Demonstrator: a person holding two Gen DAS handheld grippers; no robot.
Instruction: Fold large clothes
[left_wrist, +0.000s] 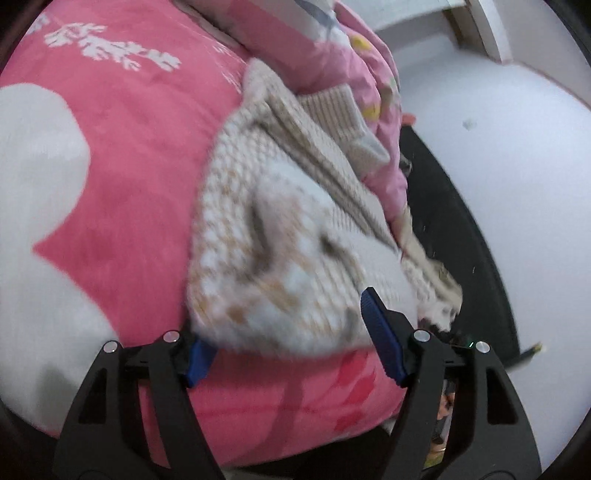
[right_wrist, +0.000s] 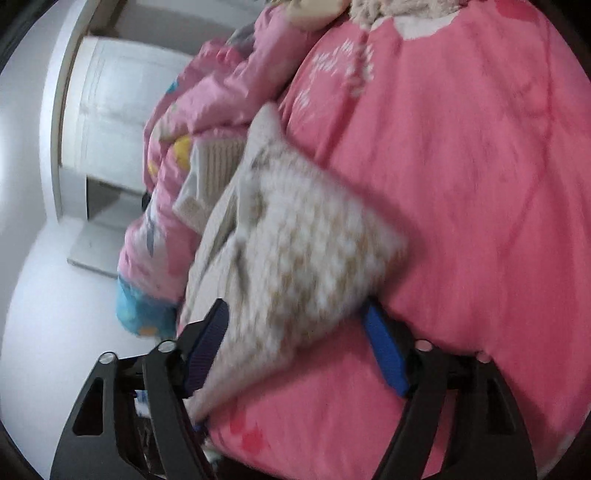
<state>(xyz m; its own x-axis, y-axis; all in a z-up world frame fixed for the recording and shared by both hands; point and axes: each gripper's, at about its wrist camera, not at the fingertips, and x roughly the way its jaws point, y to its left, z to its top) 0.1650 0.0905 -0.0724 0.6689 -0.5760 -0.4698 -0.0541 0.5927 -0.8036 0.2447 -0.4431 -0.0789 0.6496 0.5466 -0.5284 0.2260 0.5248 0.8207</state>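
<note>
Two grippers frame one folded garment, a cream and beige knit sweater (left_wrist: 280, 240) lying on a pink blanket (left_wrist: 147, 147) that covers the bed. From the left wrist camera, the left gripper (left_wrist: 291, 339) has its jaws spread wide, the blue pads (left_wrist: 382, 343) standing to either side of the sweater's near edge; the left pad is partly tucked under the knit, the right one rises in front of it, and nothing is pinched between them. From the right wrist camera, the right gripper (right_wrist: 295, 347) is likewise released, its blue fingers (right_wrist: 384, 350) parted with the sweater's (right_wrist: 295, 236) lower corner hanging down into the gap; whether either pad touches the cloth cannot be told through the motion blur. The sweater sits near the edge of the bed, its ribbed hem or cuff (left_wrist: 340, 107) turned up on the far side, just beside a crumpled pink quilt (right_wrist: 207, 96) printed with yellow and blue shapes. White printed marks (left_wrist: 110, 48) run across the blanket (right_wrist: 480, 184); they look like lettering or a leafy pattern, but they are too blurred to read. A large white patch (left_wrist: 37, 166) also shows on the blanket. Beyond the bed lie a pale floor (left_wrist: 517, 166) and a white door (right_wrist: 107, 107) in its frame. No brand or label can be read anywhere on the sweater.
</note>
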